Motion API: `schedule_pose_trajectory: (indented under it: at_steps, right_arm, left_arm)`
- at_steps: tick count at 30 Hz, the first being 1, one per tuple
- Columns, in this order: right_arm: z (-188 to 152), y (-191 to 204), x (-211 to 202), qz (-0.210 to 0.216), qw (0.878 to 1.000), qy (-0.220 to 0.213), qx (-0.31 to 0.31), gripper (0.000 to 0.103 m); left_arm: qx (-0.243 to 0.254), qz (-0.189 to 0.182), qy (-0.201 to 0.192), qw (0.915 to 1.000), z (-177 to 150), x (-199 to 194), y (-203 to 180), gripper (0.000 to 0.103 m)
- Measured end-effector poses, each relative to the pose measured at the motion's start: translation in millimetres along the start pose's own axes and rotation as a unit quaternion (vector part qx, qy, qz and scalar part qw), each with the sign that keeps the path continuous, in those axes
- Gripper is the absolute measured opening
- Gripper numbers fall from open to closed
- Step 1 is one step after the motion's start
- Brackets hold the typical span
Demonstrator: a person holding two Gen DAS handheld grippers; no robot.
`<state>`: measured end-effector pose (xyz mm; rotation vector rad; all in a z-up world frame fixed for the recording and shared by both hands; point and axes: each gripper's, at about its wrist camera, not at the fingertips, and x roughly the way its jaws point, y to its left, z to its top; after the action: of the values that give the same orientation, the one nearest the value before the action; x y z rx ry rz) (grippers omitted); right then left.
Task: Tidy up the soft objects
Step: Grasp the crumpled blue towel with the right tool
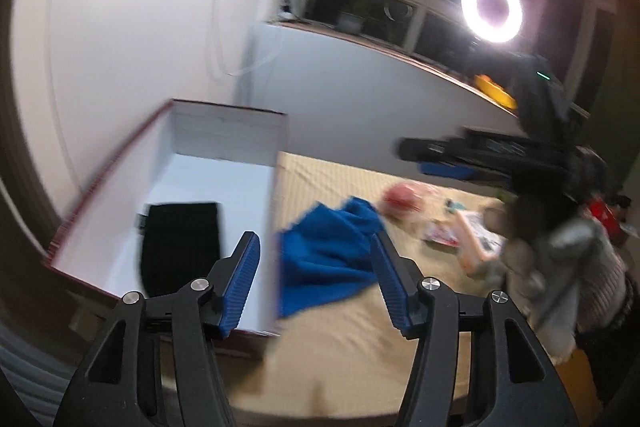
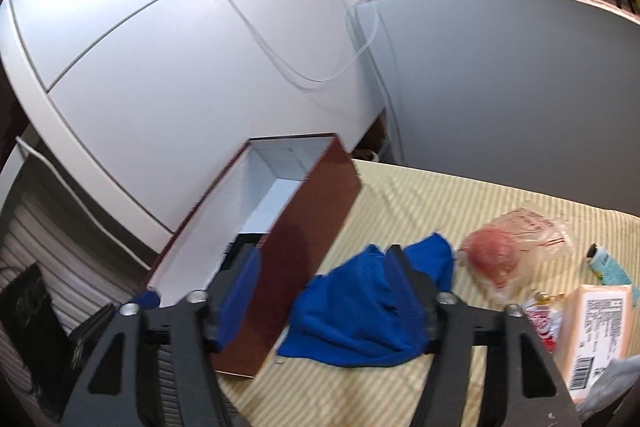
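Observation:
A crumpled blue cloth (image 1: 328, 259) (image 2: 360, 315) lies on the beige striped tablecloth (image 2: 440, 195), right beside a dark red box (image 2: 312, 235) with a white inside (image 1: 228, 143). A black folded cloth (image 1: 180, 243) (image 2: 244, 243) lies flat in the box. My left gripper (image 1: 314, 243) is open above the box's right wall and the blue cloth, with nothing between its pads. My right gripper (image 2: 322, 255) is open too, nothing between its pads, over the box wall and the cloth. In the left wrist view the right gripper (image 1: 440, 163) shows blurred at the right, held by a person's hand.
Right of the cloth lie a clear bag with a red round thing (image 2: 496, 255), a small pale bottle (image 2: 604, 263), a red-and-white packet (image 2: 540, 319) and a peach package with a barcode (image 2: 596, 327). White cabinets stand behind the box. A ring light (image 1: 491, 9) glares by the window.

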<state>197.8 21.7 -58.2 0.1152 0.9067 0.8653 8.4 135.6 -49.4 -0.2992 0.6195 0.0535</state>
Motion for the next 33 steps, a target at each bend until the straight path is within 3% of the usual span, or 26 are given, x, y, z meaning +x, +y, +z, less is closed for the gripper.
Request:
schedule_pose_trajectory:
  at_steps: [6,11,13,17,23,28,33]
  right_arm:
    - [-2,-20,28,0.007,0.998,0.064,0.014,0.063]
    - [-7,-30,61,-0.009,0.994,0.110,0.015,0.063]
    - [-7,-36,74,-0.017,0.992,0.124,0.022,0.063]
    - [-6,-47,97,-0.024,0.988,0.146,0.039,0.063]
    - [-8,-53,121,-0.051,0.983,0.171,0.032,0.063]
    - [-13,-60,129,-0.044,0.981,0.182,0.047,0.063]
    - [-16,-62,127,-0.033,0.980,0.191,0.049,0.044]
  left_arm:
    - [-0.001,-0.031,0.042,0.9986,-23,33,-39,0.060]
    - [-0.004,-0.015,0.065,0.9977,-33,71,-53,0.061]
    - [-0.006,0.001,0.070,0.9975,-35,83,-54,0.066]
    - [-0.023,0.015,0.093,0.9953,-38,112,-45,0.067]
    - [-0.038,0.024,0.109,0.9930,-36,143,-36,0.068]
    - [-0.048,0.020,0.114,0.9921,-31,159,-30,0.068]
    - [-0.057,0.003,0.113,0.9920,-27,165,-24,0.065]
